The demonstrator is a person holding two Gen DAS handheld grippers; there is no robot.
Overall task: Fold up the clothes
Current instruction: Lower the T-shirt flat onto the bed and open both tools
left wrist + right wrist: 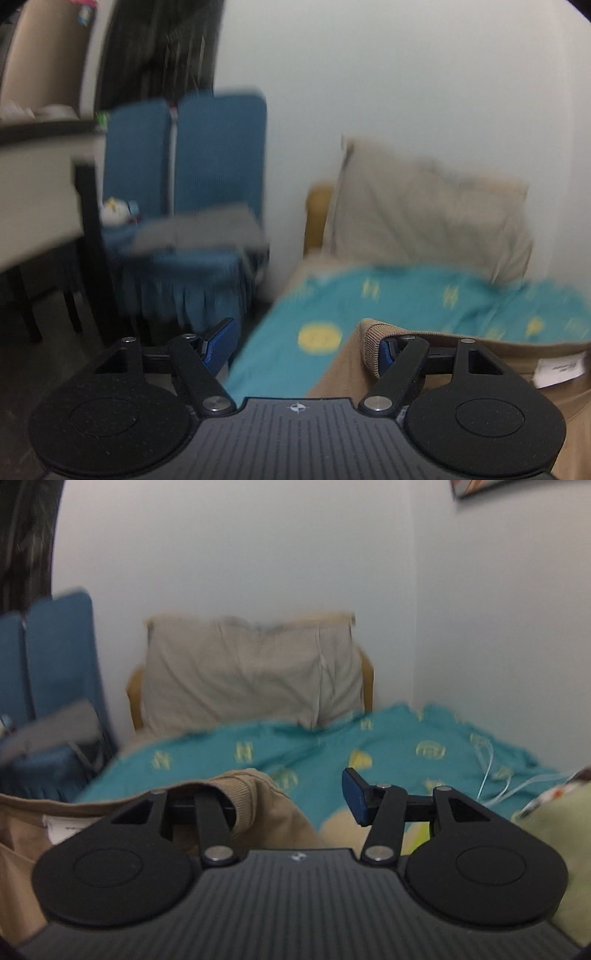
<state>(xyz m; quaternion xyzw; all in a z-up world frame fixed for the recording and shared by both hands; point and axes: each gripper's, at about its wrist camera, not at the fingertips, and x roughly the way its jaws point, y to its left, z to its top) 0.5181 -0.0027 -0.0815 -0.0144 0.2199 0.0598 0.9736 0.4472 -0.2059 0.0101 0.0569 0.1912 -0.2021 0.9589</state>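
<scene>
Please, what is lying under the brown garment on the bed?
Under the brown garment lies the teal bedsheet with yellow patterns. The part of the sheet below the cloth is covered, so anything there cannot be seen.

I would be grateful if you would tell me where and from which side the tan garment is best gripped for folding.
Probably by the ribbed edge of the tan garment, near each end of its raised band. It already drapes over the inner finger of the open left gripper and the open right gripper. Come from the near side, one finger under and one over: the rib looks thick and stands clear of the teal bedspread.
</scene>
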